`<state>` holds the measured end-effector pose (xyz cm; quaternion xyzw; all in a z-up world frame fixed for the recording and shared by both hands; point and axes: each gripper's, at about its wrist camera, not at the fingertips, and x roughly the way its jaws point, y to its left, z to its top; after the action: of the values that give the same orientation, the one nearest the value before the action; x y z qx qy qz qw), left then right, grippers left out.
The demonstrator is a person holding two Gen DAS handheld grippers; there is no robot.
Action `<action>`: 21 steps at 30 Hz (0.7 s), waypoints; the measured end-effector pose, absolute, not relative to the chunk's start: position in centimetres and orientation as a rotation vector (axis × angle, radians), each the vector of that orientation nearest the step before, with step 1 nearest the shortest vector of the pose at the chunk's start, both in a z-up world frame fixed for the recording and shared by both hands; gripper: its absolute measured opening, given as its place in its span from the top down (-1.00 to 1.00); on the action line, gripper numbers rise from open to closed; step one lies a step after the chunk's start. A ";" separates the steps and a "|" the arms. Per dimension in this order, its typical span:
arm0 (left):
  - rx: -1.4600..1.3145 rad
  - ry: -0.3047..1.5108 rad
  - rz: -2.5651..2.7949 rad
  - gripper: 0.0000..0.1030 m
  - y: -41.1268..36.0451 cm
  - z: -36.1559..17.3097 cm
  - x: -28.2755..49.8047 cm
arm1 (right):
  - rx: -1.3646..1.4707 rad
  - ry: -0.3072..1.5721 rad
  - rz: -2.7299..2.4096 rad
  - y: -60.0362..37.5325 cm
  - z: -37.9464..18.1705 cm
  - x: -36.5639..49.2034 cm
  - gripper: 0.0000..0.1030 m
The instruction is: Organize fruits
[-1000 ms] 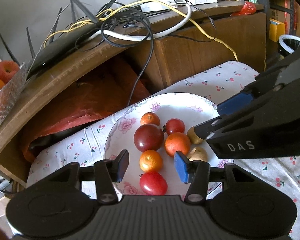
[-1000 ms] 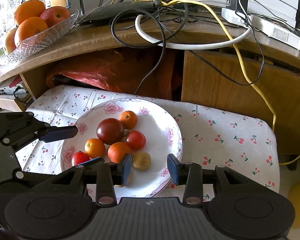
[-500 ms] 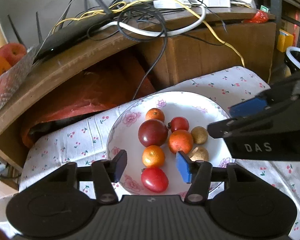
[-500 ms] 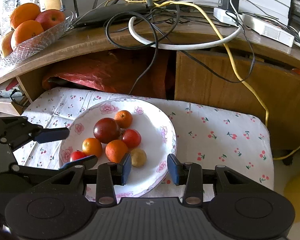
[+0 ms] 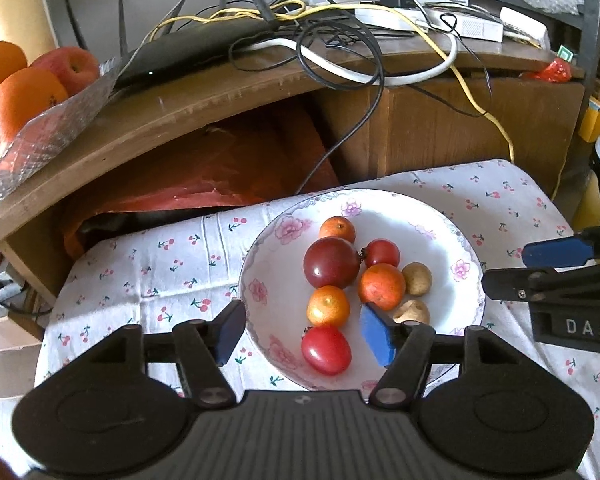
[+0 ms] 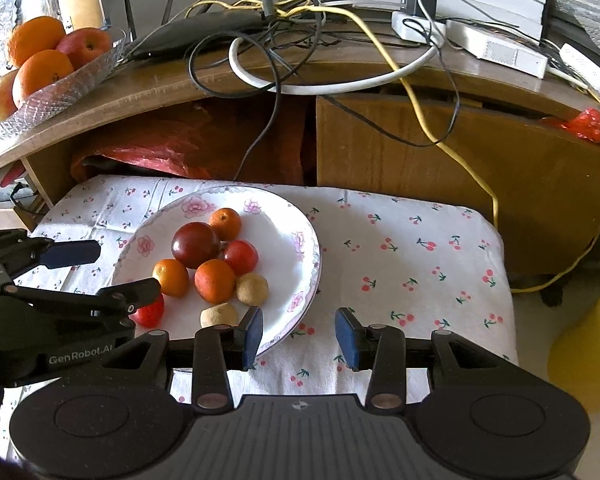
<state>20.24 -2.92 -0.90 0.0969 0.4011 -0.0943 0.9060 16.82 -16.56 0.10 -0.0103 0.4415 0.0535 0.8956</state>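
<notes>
Currently both tongs gape empty: left tongs [image 5: 302, 334] hover over the plate [image 5: 452, 236] at frame centre, right tongs [image 6: 298, 334] over bare cloth [image 6: 400, 248] beside it; fruits sit clustered, touching, red tomato [image 5: 326, 349] nearest; risk: nudging one rolls its neighbours toward the shallow rim; open cloth right of plate, shelf [image 6: 160, 92] overhang and cables [image 6: 276, 80] crowd the upper frame.

One floral plate [image 5: 440, 216] carries seven small fruits [image 5: 331, 262]; two hand-held grippers [image 5: 302, 330] hover.
</notes>
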 end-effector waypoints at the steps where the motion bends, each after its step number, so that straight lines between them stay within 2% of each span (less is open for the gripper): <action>1: 0.198 0.827 -0.190 -0.44 -2.9 -0.8 20.1 | -0.019 0.913 0.108 -16.6 0.2 16.7 0.31; 13: 0.158 0.800 -0.135 -0.72 -2.2 0.0 18.7 | 0.003 0.904 0.096 -16.4 0.9 15.4 0.25; 21: 0.174 0.788 -0.106 -0.81 -2.1 0.2 17.5 | 0.008 0.898 0.097 -16.5 1.2 14.6 0.25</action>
<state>17.49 -2.08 0.21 0.0847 0.3833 -0.0516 0.9183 14.63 -16.50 1.22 0.0039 0.4338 0.0470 0.8998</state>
